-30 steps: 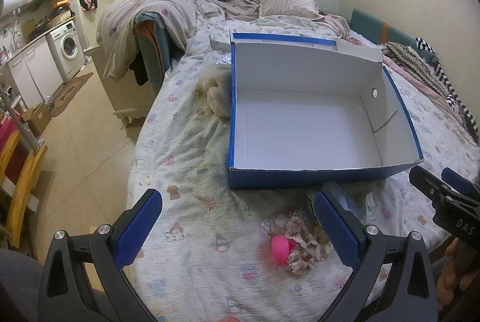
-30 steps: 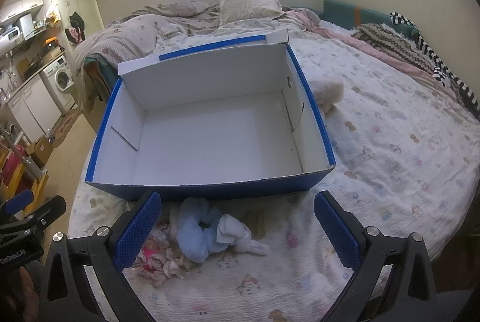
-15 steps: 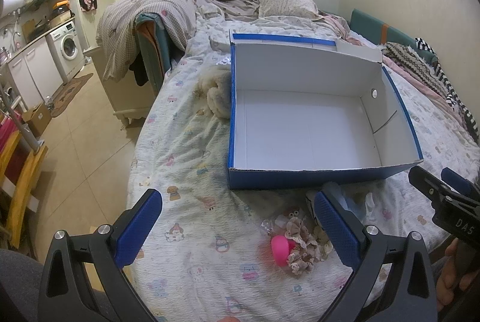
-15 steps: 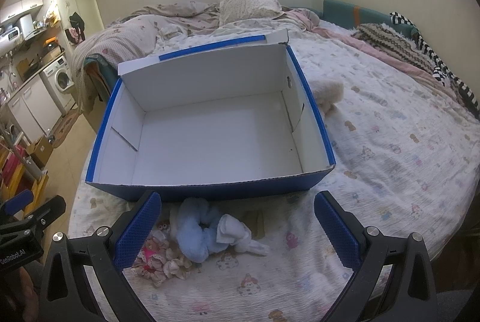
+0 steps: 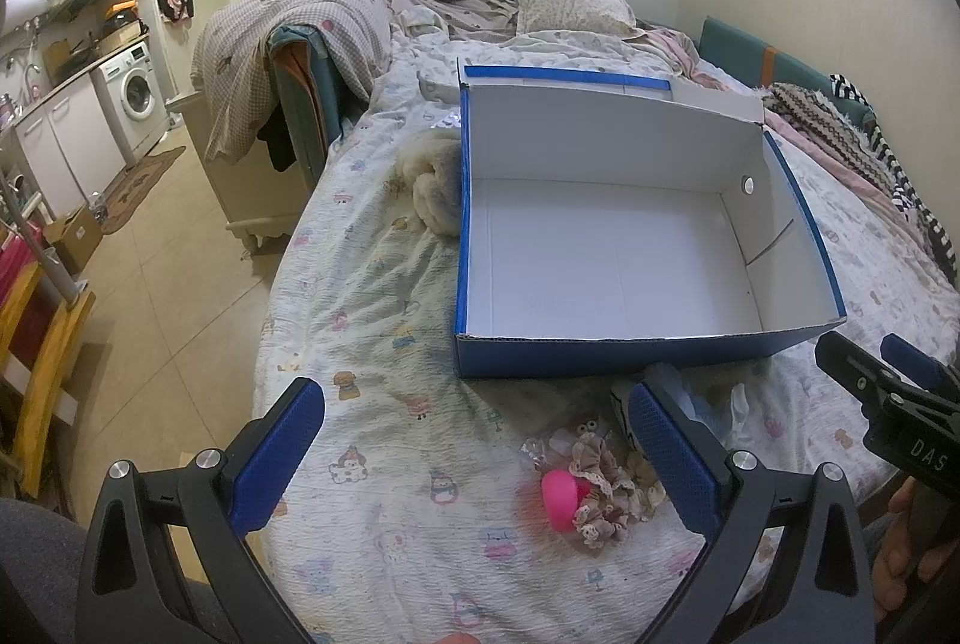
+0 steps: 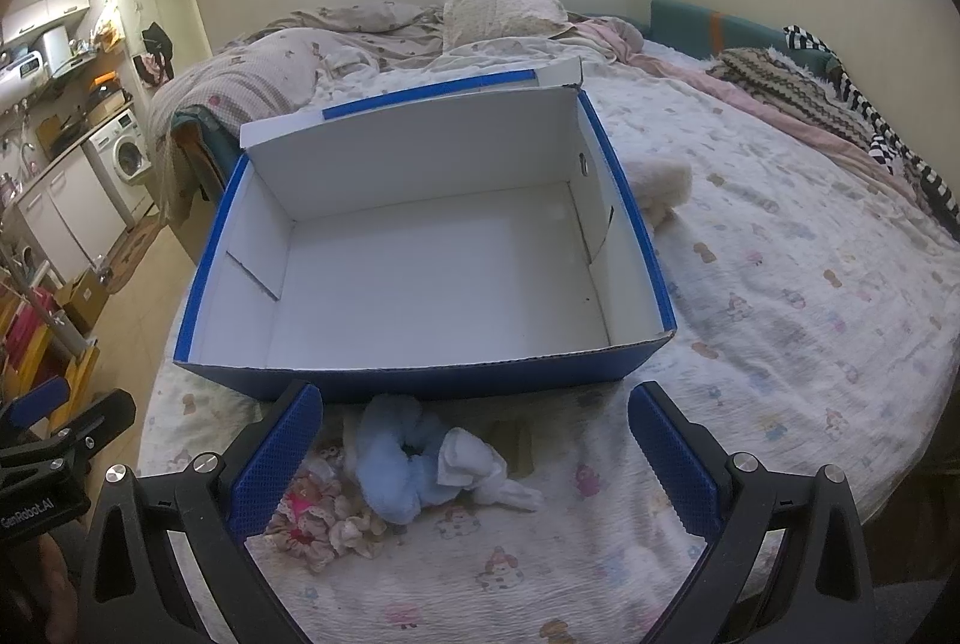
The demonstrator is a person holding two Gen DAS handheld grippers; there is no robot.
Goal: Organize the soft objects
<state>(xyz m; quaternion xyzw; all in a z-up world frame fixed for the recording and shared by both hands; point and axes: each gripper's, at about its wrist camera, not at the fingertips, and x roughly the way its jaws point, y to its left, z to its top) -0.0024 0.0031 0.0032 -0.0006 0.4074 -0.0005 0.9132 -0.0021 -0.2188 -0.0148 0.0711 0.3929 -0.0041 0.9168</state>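
The blue cardboard box (image 6: 420,278) lies open-topped on the bed (image 6: 780,284), its long axis running crosswise. Just before its near wall sit a light-blue scrunchie (image 6: 390,464) and lace scrunchies (image 5: 600,494). The left gripper (image 5: 474,440) and the right gripper (image 6: 474,440) both gape wide, empty.

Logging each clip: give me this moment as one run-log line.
left gripper: open, empty | right gripper: open, empty | blue box: empty | blue scrunchie, lace scrunchie: on bed, outside box

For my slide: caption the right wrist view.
Open right gripper hovers over a blue scrunchie before an empty blue box.
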